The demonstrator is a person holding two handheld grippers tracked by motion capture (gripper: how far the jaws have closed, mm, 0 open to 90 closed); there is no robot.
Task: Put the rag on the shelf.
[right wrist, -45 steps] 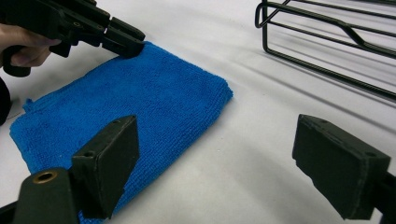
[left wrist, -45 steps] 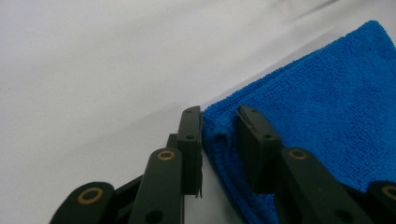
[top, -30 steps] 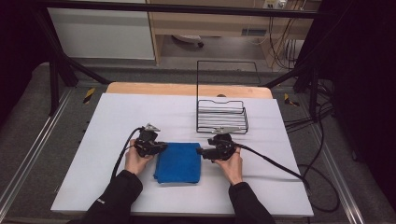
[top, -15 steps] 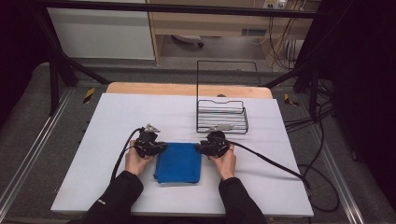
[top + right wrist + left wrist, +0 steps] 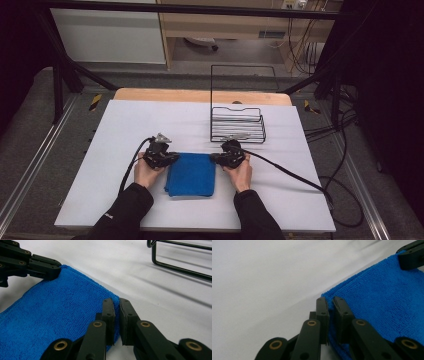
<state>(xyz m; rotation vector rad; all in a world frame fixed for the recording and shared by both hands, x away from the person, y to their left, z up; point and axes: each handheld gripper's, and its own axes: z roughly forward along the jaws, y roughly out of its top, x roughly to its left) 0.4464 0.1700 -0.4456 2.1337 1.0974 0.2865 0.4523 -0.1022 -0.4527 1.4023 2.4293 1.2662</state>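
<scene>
Both hand-held grippers sit at the far corners of the blue cloth (image 5: 191, 173), which lies folded flat on the tabletop (image 5: 125, 125), near the person. Left hand-held gripper (image 5: 330, 305) has its jaws nearly together over the cloth's edge, apparently pinching it; right hand-held gripper (image 5: 116, 305) looks the same at its corner. Each bite seems shallow, near the hem only. If lifted unevenly or fast, a layer could slip free and the fold would fall open. The wire rack (image 5: 237, 125) stands just beyond the right hand-held gripper, where a swing could snag it.
</scene>
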